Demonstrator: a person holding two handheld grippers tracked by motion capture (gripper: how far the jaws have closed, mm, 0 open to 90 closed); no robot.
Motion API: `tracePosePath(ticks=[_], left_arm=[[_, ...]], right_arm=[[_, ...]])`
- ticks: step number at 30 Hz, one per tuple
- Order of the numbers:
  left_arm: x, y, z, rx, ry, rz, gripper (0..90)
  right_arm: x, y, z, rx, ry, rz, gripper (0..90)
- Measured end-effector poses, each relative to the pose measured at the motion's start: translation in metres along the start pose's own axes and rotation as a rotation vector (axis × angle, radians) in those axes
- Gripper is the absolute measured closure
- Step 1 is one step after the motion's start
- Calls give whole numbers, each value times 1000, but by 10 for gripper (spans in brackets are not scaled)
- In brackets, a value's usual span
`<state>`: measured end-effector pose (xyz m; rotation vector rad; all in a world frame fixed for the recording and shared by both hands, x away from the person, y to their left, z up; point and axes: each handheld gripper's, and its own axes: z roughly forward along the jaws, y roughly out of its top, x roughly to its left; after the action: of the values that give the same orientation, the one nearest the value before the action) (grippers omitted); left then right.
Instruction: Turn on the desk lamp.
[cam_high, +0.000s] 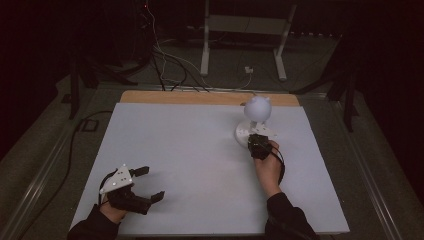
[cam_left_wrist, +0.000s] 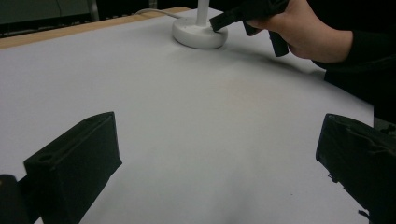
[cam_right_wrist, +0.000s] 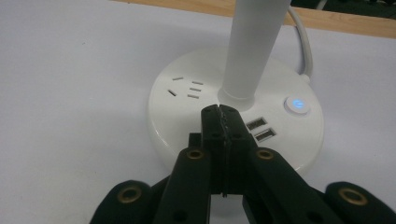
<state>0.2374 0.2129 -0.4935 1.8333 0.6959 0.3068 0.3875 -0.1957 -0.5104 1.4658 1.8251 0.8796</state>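
We judge the work barely begun: our right claw (cam_right_wrist: 219, 112), jaws pressed together empty, hovers over the lamp base (cam_right_wrist: 187, 112) near its lit button (cam_right_wrist: 297, 104) at the desk's (cam_high: 190, 150) far right, while our left claw (cam_high: 142, 184) rests wide apart near us.
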Motion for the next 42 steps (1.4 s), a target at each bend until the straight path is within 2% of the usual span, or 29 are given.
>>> tracePosePath(ticks=[8,14,17,20,21,26,28,30,33,37,39,41,42], left_arm=[[0,0,0,4,3,2,2],[0,0,1,6,0,2,2],[0,0,0,4,0,3,2],[0,0,0,2,2,0,2],[0,0,0,1,1,-1,2],[0,0,0,4,2,3,2],[0,0,0,4,3,3,2],[0,0,0,2,7,1,2],[0,0,0,2,7,1,2],[0,0,0,2,5,0,2],[0,0,0,5,8,4,2],[0,0,0,3,6,3,2],[0,0,0,3,7,4,2]], right_arm=[[-1,0,1,-6,-3,-5,900],[1,-1,1,-12,-10,-34,900],[1,-3,1,-23,-10,-31,900],[-2,1,-3,-37,8,11,899],[-3,3,-5,-49,9,10,886],[-3,12,-15,-94,62,2,763],[-1,13,-17,-110,84,4,670],[1,13,-18,-139,97,0,525],[2,14,-22,-171,125,-7,381],[2,13,-25,-182,169,-14,243],[1,13,-26,-190,207,12,153],[0,12,-27,-189,241,3,121],[0,12,-27,-188,267,7,78]])
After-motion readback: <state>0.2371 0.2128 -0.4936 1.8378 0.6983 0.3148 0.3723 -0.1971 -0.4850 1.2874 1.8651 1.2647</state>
